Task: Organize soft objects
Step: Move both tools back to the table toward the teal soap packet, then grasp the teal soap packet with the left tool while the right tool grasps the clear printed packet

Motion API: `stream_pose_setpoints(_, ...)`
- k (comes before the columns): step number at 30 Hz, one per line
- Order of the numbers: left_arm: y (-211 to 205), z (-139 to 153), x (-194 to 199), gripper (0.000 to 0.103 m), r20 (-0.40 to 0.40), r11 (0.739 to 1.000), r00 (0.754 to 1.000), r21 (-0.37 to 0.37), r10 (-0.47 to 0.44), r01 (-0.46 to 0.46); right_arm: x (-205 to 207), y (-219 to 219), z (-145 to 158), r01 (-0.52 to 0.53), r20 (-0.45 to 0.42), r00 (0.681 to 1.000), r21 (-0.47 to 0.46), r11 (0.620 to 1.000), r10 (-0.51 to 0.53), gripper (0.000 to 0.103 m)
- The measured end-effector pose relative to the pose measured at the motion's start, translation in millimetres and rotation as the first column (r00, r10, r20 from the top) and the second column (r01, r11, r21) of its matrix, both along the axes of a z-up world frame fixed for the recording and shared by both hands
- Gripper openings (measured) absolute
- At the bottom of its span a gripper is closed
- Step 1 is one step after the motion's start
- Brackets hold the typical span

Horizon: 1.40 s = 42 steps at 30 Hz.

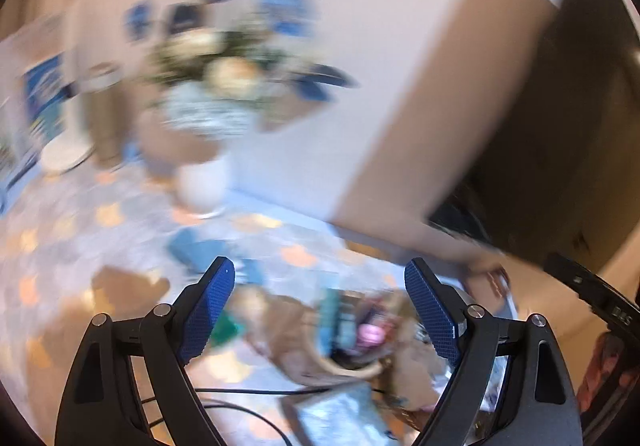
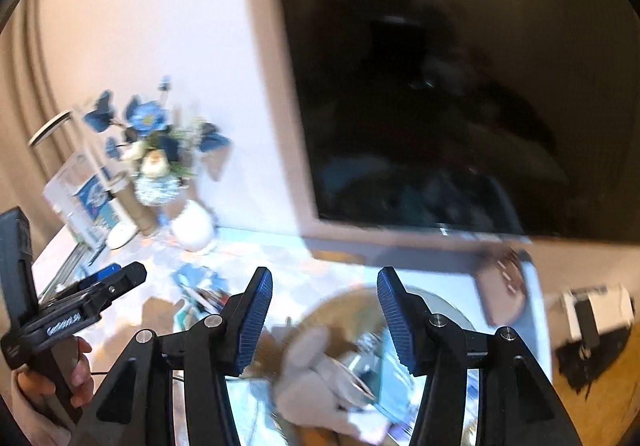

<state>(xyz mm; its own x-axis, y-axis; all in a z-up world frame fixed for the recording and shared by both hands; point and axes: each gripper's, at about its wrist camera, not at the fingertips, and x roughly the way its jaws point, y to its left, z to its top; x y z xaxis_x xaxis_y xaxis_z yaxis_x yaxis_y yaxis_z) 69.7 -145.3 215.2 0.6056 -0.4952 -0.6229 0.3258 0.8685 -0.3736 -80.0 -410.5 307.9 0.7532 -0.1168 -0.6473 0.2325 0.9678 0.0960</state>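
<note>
Both views are blurred by motion. My left gripper [image 1: 319, 266] stands wide open above a round woven basket [image 1: 352, 370] with nothing between its blue pads. In the basket lie a tan plush toy [image 1: 280, 326], a teal item [image 1: 334, 322] and a small pink thing [image 1: 370, 334]. My right gripper [image 2: 324, 274] is partly open over the same basket [image 2: 340, 300]. A beige plush toy [image 2: 308, 366] lies below its fingers, and the pads do not touch it. In the right wrist view the left gripper [image 2: 120, 278] shows at the left, held by a hand [image 2: 76, 374].
A patterned blue and orange cloth [image 1: 80, 230] covers the table. At the back stand a white vase [image 2: 192, 226] and blue and white flowers [image 2: 152, 149]. A dark screen [image 2: 440, 85] hangs on the wall. A black cable [image 1: 248, 392] runs in front of the basket.
</note>
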Motion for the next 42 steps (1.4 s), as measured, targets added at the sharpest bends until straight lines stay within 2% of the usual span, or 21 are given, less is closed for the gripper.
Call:
stream_pose_setpoints(4, 39.5, -15.1, 14.6, 0.086, -0.036, 0.993, 0.992, -0.007, 0.118, -0.118, 30.4, 30.3, 11.0, -0.099, 0.02, 0.995, -0.04, 0.994, 0.1, 0.053)
stream_pose_setpoints(8, 60.0, -35.6, 23.9, 0.087, -0.086, 0.984, 0.98, 0.01, 0.181, -0.18, 59.8, 63.1, 18.1, -0.213, 0.019, 0.976, -0.095, 0.972, 0.216, 0.053)
stream_pose_setpoints(10, 65.1, -52.4, 30.0, 0.088, -0.123, 0.981, 0.973, 0.032, 0.196, -0.194, 78.6, 82.6, 18.2, -0.297, -0.011, 0.955, -0.133, 0.946, 0.298, 0.053)
stream_pose_setpoints(12, 65.7, -68.8, 34.0, 0.09, -0.161, 0.981, 0.968, 0.047, 0.193, -0.188, 99.9, 102.5, 11.8, -0.392, -0.077, 0.92, -0.154, 0.907, 0.385, 0.054)
stream_pose_setpoints(15, 60.0, -105.6, 41.8, 0.093, -0.242, 0.985, 0.955, 0.056, 0.171, -0.163, 136.4, 131.5, -7.3, -0.534, -0.194, 0.84, -0.132, 0.835, 0.506, 0.054)
stream_pose_setpoints(17, 54.7, -129.9, 46.7, 0.093, -0.295, 0.986, 0.941, 0.063, 0.166, -0.155, 157.6, 148.3, -24.8, -0.612, -0.282, 0.773, -0.096, 0.785, 0.568, 0.054)
stream_pose_setpoints(19, 49.0, -156.6, 53.7, 0.092, -0.355, 0.983, 0.917, 0.085, 0.182, -0.162, 184.7, 167.8, -51.6, -0.685, -0.4, 0.679, -0.043, 0.727, 0.616, 0.054)
stream_pose_setpoints(21, 45.6, -175.1, 56.6, 0.092, -0.396, 0.977, 0.892, 0.096, 0.215, -0.193, 208.1, 178.5, -84.6, -0.715, -0.515, 0.6, -0.001, 0.699, 0.612, 0.054)
stream_pose_setpoints(23, 43.1, -187.9, 57.9, 0.092, -0.424, 0.975, 0.879, 0.071, 0.219, -0.209, 223.9, 183.8, -110.6, -0.713, -0.593, 0.557, 0.017, 0.701, 0.581, 0.054)
stream_pose_setpoints(24, 40.6, -190.7, 57.8, 0.092, -0.427, 0.975, 0.877, 0.072, 0.219, -0.209, 233.9, 184.9, -128.6, -0.704, -0.641, 0.525, 0.043, 0.709, 0.56, 0.054)
stream_pose_setpoints(25, 35.4, -189.9, 56.5, 0.092, -0.408, 0.975, 0.886, 0.094, 0.223, -0.202, 239.6, 185.4, -140.1, -0.693, -0.669, 0.501, 0.07, 0.718, 0.549, 0.054)
stream_pose_setpoints(26, 31.5, -189.1, 56.6, 0.092, -0.395, 0.977, 0.894, 0.103, 0.214, -0.188, 246.1, 185.7, -156.4, -0.675, -0.711, 0.457, 0.115, 0.729, 0.535, 0.054)
stream_pose_setpoints(27, 27.3, -188.9, 56.3, 0.092, -0.39, 0.981, 0.9, 0.099, 0.195, -0.169, 251.4, 187.9, -165.6, -0.664, -0.736, 0.43, 0.135, 0.736, 0.524, 0.054)
stream_pose_setpoints(30, 17.3, -189.6, 56.1, 0.092, -0.385, 0.984, 0.906, 0.1, 0.174, -0.146, 257.5, 190.0, -191.1, -0.631, -0.812, 0.343, 0.172, 0.756, 0.472, 0.053)
stream_pose_setpoints(35, 7.9, -190.1, 57.9, 0.089, -0.354, 0.982, 0.919, 0.125, 0.176, -0.14, 266.8, 199.6, -207.7, -0.655, -0.884, 0.27, 0.121, 0.746, 0.38, 0.054)
stream_pose_setpoints(36, 7.8, -189.0, 57.7, 0.084, -0.348, 0.981, 0.92, 0.13, 0.179, -0.142, 268.0, 202.0, -213.1, -0.661, -0.901, 0.245, 0.114, 0.741, 0.358, 0.054)
stream_pose_setpoints(37, 8.1, -188.2, 57.8, 0.079, -0.34, 0.979, 0.921, 0.139, 0.19, -0.151, 269.1, 203.6, -216.3, -0.667, -0.909, 0.234, 0.109, 0.737, 0.346, 0.054)
stream_pose_setpoints(39, 10.4, -188.3, 57.1, 0.055, -0.329, 0.969, 0.916, 0.163, 0.23, -0.185, 272.3, 208.0, -224.6, -0.684, -0.926, 0.203, 0.098, 0.723, 0.317, 0.054)
stream_pose_setpoints(40, 12.7, -188.3, 57.9, 0.048, -0.326, 0.964, 0.912, 0.17, 0.249, -0.203, 273.7, 209.8, -228.1, -0.69, -0.935, 0.187, 0.094, 0.718, 0.302, 0.054)
stream_pose_setpoints(41, 16.8, -188.6, 56.9, 0.036, -0.326, 0.96, 0.907, 0.172, 0.268, -0.222, 274.9, 211.6, -231.3, -0.691, -0.941, 0.172, 0.096, 0.716, 0.292, 0.055)
stream_pose_setpoints(42, 22.9, -189.5, 56.3, 0.035, -0.335, 0.961, 0.902, 0.142, 0.273, -0.238, 276.8, 213.1, -236.5, -0.685, -0.948, 0.143, 0.112, 0.72, 0.283, 0.057)
